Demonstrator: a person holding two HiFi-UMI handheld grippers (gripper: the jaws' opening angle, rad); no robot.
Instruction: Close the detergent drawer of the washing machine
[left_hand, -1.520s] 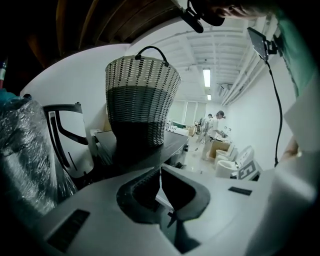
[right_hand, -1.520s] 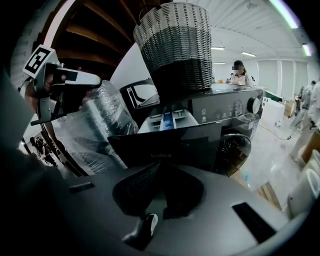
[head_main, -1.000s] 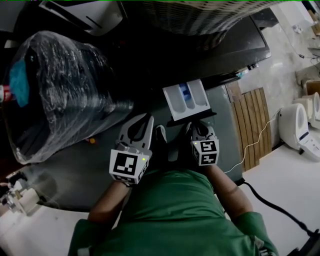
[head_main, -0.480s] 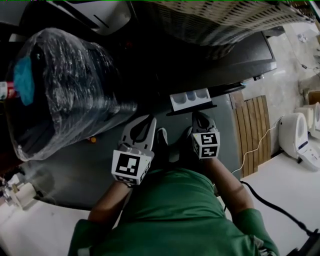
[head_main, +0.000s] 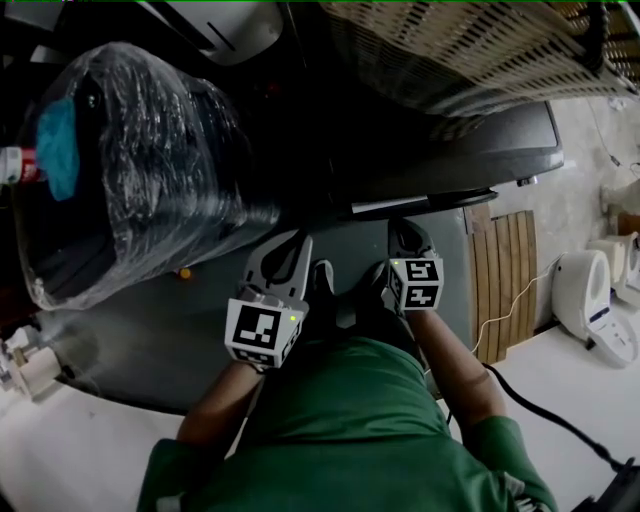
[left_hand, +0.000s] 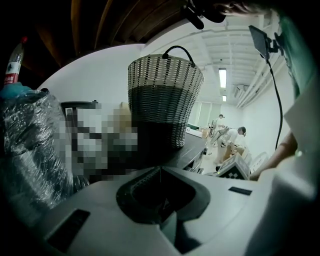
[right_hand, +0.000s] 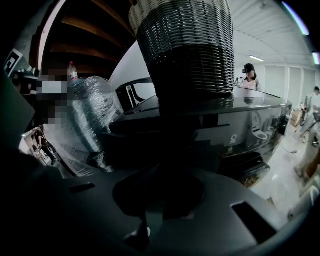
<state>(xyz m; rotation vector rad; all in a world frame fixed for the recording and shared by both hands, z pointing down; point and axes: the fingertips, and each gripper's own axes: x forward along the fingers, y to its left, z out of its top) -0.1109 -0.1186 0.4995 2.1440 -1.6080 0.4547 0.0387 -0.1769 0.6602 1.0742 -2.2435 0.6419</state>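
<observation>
Almost all is looking done — the detergent drawer (head_main: 420, 204) is sitting nearly flush in the washing machine (head_main: 470, 150); the right gripper (head_main: 405, 232), jaws together and empty, is hovering just beside its front, and the left gripper (head_main: 285, 255) is likewise pinched empty.

No legible text anywhere. The bottle (left_hand: 13, 62) at far left has a red label, print too small to read. The washing machine (right_hand: 240, 135) front carries a small round white mark, unreadable. The cubes on the left gripper (head_main: 298, 238) and right gripper (head_main: 402, 226) show only black-and-white square marker patterns, no letters or numbers.
</observation>
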